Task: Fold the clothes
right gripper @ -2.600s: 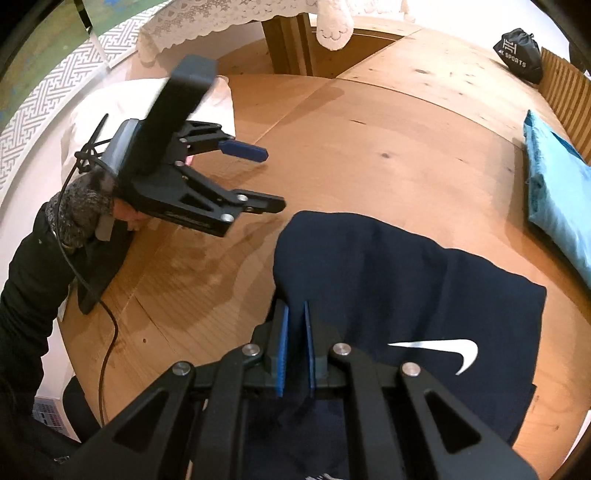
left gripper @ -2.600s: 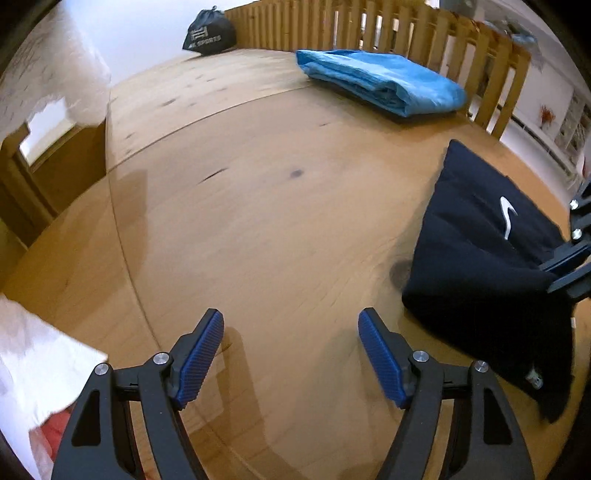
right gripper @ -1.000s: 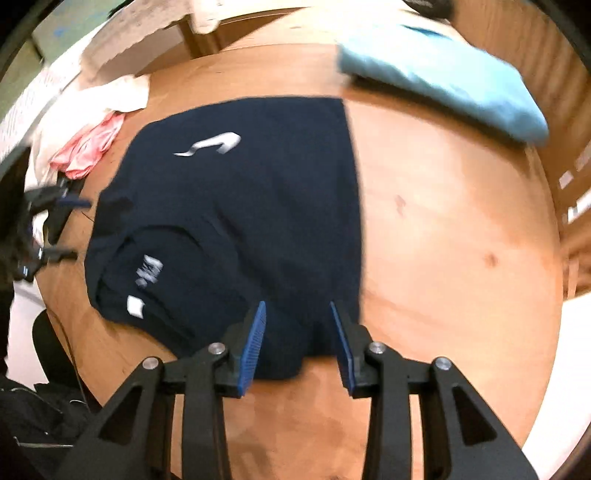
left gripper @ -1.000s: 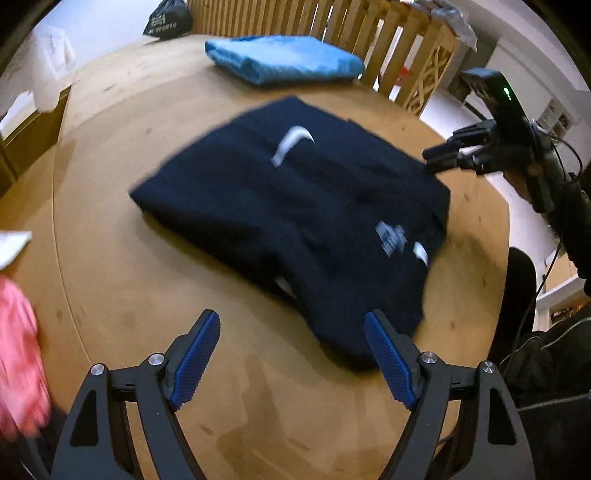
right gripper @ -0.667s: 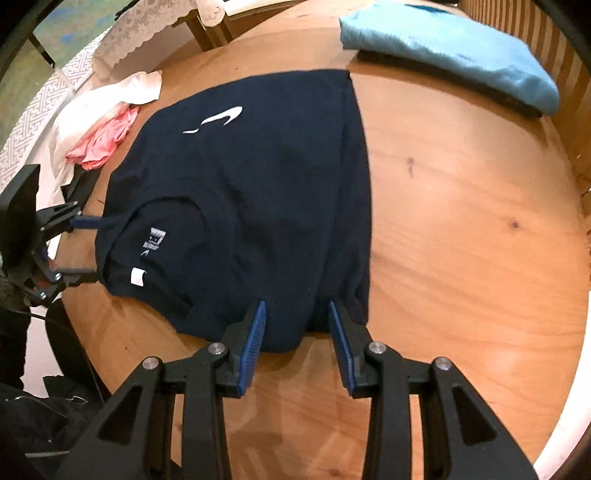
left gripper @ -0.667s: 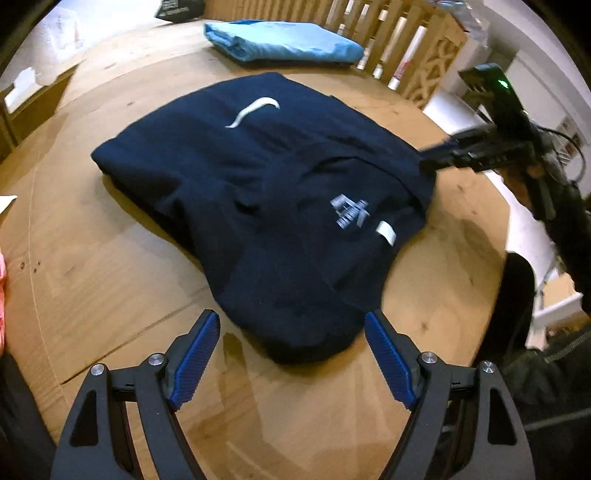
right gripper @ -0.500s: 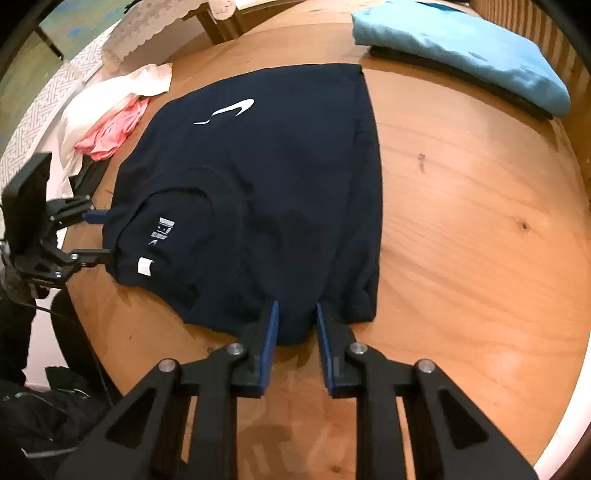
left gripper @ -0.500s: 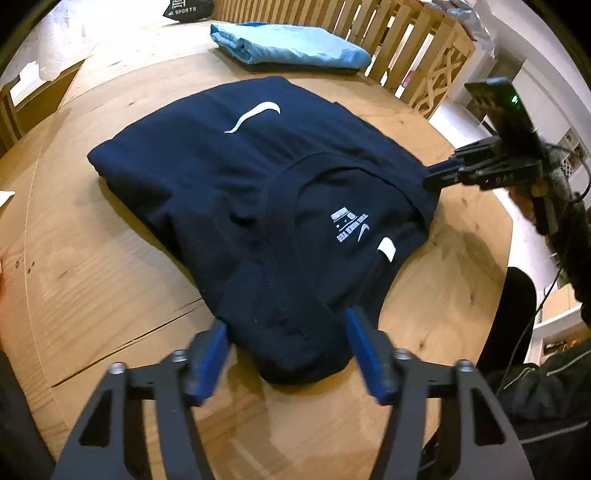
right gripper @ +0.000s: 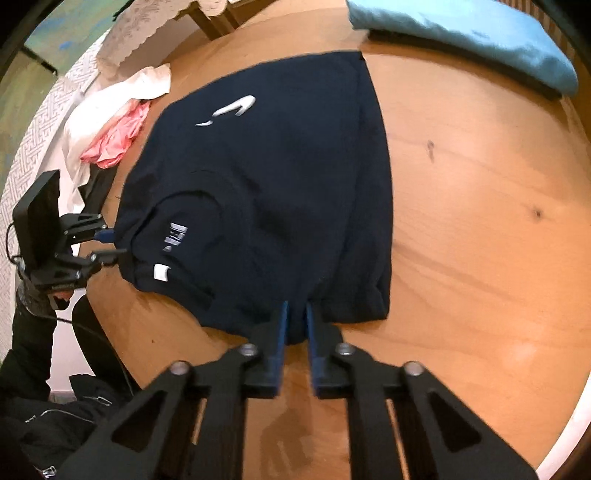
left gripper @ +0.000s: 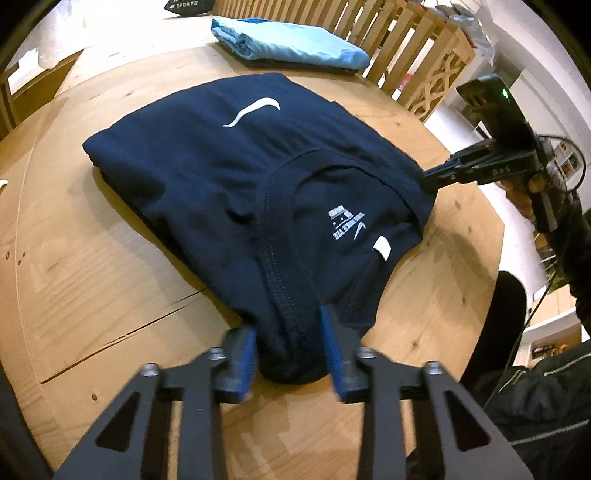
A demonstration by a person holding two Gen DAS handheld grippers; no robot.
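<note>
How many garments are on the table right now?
4 that show: the navy shirt in the middle, gripped by both grippers; the folded blue garment at the far edge; a pink garment and a white garment heaped at the side. More may be hidden.

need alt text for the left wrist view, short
The left tongs close on the near edge of a navy T-shirt lying on a wooden table, while the right tongs grip its far right edge. A folded light blue garment lies beyond.
</note>
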